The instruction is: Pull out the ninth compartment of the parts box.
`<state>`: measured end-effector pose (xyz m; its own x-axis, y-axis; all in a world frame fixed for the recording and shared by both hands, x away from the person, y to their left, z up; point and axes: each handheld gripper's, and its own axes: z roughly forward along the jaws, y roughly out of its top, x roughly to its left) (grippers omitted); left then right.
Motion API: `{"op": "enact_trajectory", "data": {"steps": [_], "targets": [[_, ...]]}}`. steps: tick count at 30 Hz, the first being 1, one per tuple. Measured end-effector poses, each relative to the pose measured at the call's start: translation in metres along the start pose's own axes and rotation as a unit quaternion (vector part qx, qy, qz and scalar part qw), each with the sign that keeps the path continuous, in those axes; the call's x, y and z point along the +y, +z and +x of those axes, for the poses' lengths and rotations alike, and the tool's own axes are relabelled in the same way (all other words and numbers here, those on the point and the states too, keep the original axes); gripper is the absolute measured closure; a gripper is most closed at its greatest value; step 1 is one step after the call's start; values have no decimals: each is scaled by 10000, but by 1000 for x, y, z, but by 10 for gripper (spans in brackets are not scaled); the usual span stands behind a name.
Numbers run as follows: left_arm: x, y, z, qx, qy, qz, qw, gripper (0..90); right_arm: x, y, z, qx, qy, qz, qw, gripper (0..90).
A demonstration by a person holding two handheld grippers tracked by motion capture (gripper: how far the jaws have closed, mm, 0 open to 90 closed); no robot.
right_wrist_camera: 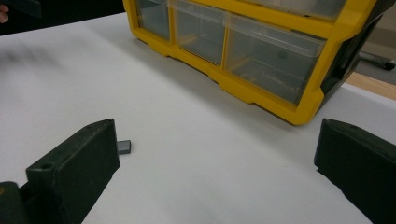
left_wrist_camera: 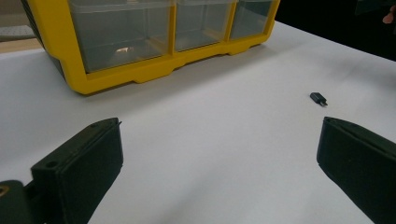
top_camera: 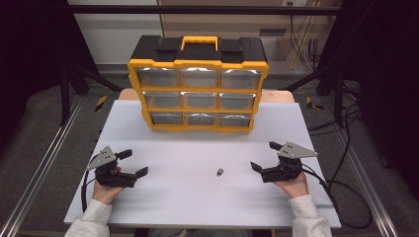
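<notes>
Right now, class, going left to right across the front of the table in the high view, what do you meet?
Left gripper → small dark adapter → right gripper.

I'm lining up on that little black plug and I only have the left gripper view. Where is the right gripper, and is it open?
Observer: The right gripper is open and empty. It sits on the far side of the small black plug from the left gripper.
Operator: Which gripper is nearer the plug?
Observer: The right one. In the high view its gap to the plug is clearly shorter than the left gripper's.
Operator: I see just the bottom row of the yellow box. What's above it?
Observer: The yellow organiser has three rows of three clear drawers, all of which look shut. There is a yellow handle on its black top.
</notes>
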<state>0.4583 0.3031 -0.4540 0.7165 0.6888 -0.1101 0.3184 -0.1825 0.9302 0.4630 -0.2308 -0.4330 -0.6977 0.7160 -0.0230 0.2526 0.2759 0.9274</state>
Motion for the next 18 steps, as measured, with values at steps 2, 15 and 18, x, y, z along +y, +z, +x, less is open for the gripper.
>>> {"op": "enact_trajectory", "data": {"steps": [2, 15, 18], "targets": [[0, 0, 0, -4, -2, -15, 10000, 0, 1, 1, 1, 4, -35, -3, 10000, 3], [0, 0, 1, 7, -11, -4, 10000, 0, 11, 10, 9, -7, -296, 40, 9996, 2], [0, 1, 1, 9, -6, 4, 10000, 0, 14, 13, 11, -16, -352, 54, 9994, 3]]}}
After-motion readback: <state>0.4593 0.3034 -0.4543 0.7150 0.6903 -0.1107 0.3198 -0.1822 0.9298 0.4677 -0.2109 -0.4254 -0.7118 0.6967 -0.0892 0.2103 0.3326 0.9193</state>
